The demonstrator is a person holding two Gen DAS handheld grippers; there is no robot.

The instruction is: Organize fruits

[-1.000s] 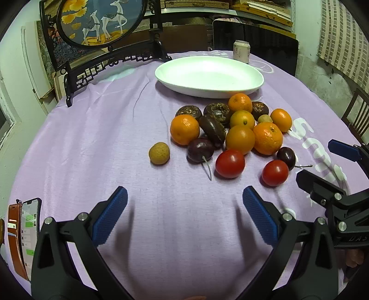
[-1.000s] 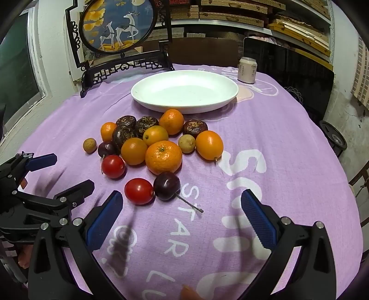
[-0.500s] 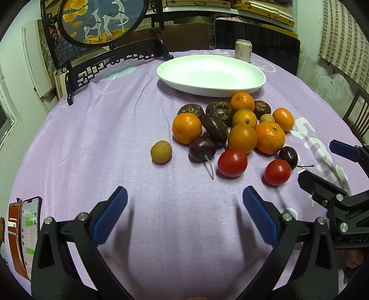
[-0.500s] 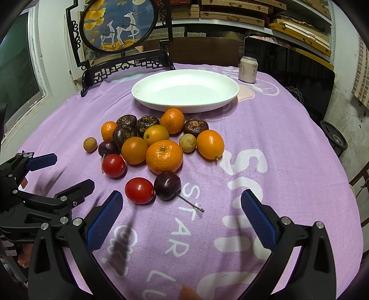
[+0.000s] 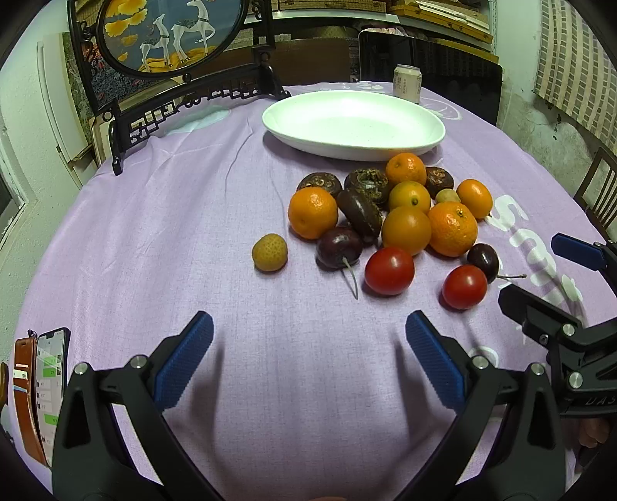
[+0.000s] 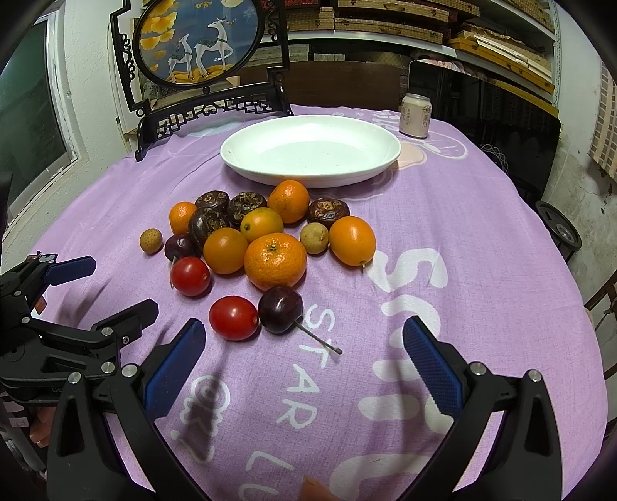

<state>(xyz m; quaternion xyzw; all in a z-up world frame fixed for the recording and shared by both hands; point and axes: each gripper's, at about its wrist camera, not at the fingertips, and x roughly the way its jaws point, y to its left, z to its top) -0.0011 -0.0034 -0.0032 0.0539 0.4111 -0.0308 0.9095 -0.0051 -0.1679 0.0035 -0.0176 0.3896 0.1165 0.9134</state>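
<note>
A heap of fruit lies on the purple tablecloth: several oranges (image 5: 451,229) (image 6: 275,261), dark wrinkled passion fruits (image 5: 358,210), two red tomatoes (image 5: 389,270) (image 6: 233,318), dark cherries with stems (image 6: 280,309), and a yellowish longan (image 5: 269,252) lying apart on the left. An empty white plate (image 5: 353,123) (image 6: 310,150) stands just behind the heap. My left gripper (image 5: 308,354) is open, low over bare cloth in front of the fruit. My right gripper (image 6: 302,366) is open too, just short of the nearest tomato and cherry. Each gripper shows at the edge of the other's view.
A drink can (image 6: 415,115) stands behind the plate on the right. A black carved stand with a round deer picture (image 5: 169,34) occupies the back left. A phone in an orange case (image 5: 38,385) lies at the table's left edge. A dark chair (image 5: 599,192) is at the right.
Both grippers have crept slightly forward toward the fruit; the heap looks a little nearer. The fruit and the plate have not moved, and both grippers stay open.
</note>
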